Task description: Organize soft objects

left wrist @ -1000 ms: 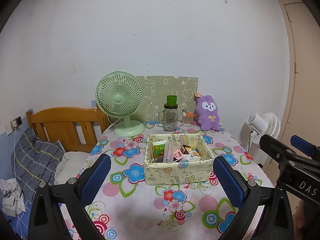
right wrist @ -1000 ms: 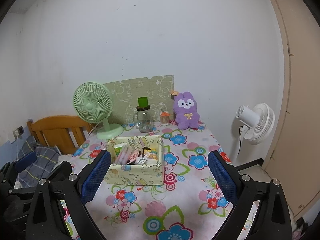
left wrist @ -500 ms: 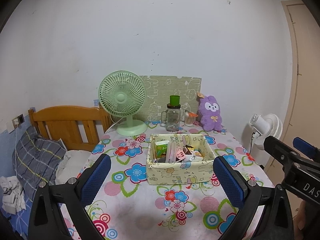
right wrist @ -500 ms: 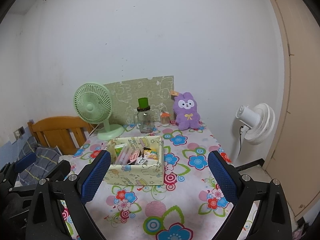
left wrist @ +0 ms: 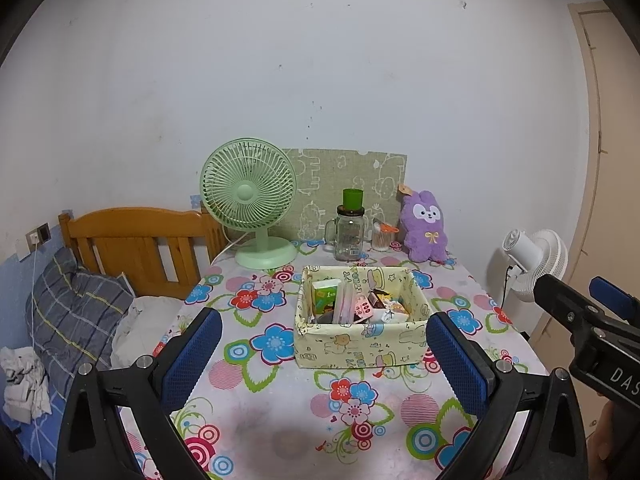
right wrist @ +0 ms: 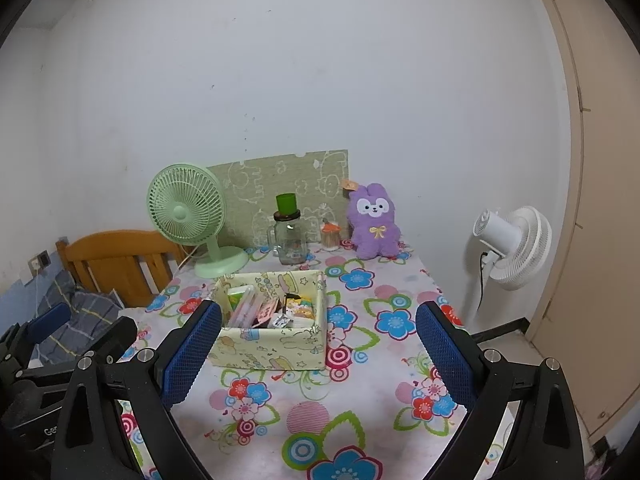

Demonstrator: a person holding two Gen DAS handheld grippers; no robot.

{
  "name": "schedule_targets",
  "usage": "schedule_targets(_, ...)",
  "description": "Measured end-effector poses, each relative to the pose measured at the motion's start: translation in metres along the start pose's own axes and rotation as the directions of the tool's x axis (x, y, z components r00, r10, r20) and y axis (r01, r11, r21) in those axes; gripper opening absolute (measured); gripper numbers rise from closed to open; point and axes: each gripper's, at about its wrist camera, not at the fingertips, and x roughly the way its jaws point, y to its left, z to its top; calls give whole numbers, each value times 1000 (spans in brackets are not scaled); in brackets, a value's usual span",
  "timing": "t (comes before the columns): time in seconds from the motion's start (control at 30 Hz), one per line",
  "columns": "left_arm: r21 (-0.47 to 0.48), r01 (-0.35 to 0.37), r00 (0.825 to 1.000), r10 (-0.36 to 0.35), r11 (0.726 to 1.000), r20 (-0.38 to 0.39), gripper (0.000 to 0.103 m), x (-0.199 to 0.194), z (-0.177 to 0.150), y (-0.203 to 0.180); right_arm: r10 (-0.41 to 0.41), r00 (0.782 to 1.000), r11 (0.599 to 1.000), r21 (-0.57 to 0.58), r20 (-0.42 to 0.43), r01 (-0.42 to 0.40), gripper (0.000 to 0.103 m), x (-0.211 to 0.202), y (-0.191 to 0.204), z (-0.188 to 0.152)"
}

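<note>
A purple plush rabbit [left wrist: 425, 229] [right wrist: 374, 222] sits upright at the table's far right, against the wall. A pale yellow fabric box [left wrist: 362, 316] [right wrist: 272, 318] holding several small packets stands mid-table. My left gripper [left wrist: 324, 356] hovers open over the near table edge, well short of the box, nothing between its blue pads. My right gripper [right wrist: 318, 354] is likewise open and empty, its left pad overlapping the box's near corner in the view. In the left wrist view the right gripper's body shows at the right edge.
A green desk fan [left wrist: 252, 204] [right wrist: 192, 218], a glass jar mug with green cup on top [left wrist: 350, 232] [right wrist: 289, 236] and a small cup [left wrist: 382, 236] line the back. A wooden headboard and bedding [left wrist: 80, 304] lie left; a white floor fan [right wrist: 514, 248] stands right.
Both grippers have risen and tilted slightly, so the table and its objects sit lower in both views. Nothing on the table has moved, and both grippers stay open.
</note>
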Motion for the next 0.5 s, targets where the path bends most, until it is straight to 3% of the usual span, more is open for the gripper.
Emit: schedule_targets(0.5,0,14,1000,-14,1000,6,103,-4,2,0,4,1000,1000,3,2,-4,99,1,-1,0)
